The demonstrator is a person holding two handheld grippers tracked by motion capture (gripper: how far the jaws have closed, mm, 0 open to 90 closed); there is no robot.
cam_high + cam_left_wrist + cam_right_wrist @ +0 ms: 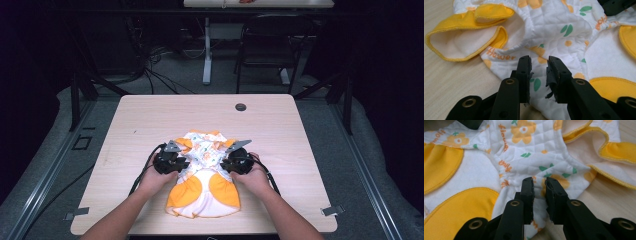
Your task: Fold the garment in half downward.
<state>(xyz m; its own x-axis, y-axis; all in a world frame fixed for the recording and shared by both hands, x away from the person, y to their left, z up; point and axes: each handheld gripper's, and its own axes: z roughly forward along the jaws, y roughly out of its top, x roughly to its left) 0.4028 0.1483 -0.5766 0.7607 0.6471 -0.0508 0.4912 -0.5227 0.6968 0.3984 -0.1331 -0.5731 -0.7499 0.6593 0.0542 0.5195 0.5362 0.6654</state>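
A small quilted white garment point(202, 175) with orange trim, orange flowers and green leaves lies flat on the wooden table point(150, 115), near its front edge. My left gripper point(181, 164) meets the garment's left side at the waist. My right gripper point(225, 164) meets the right side at the same height. In the left gripper view, the left gripper point(539, 62) has its jaws close together with a fold of the garment point(554, 25) pinched between them. In the right gripper view, the right gripper point(539, 183) likewise has narrow jaws pressed on a ridge of the garment point(529, 142).
A dark round grommet point(241, 107) sits near the table's far edge. Beyond the table stand a black chair point(270, 45) and a white table leg point(207, 55) among loose cables. Bare tabletop lies to either side of the garment and behind it.
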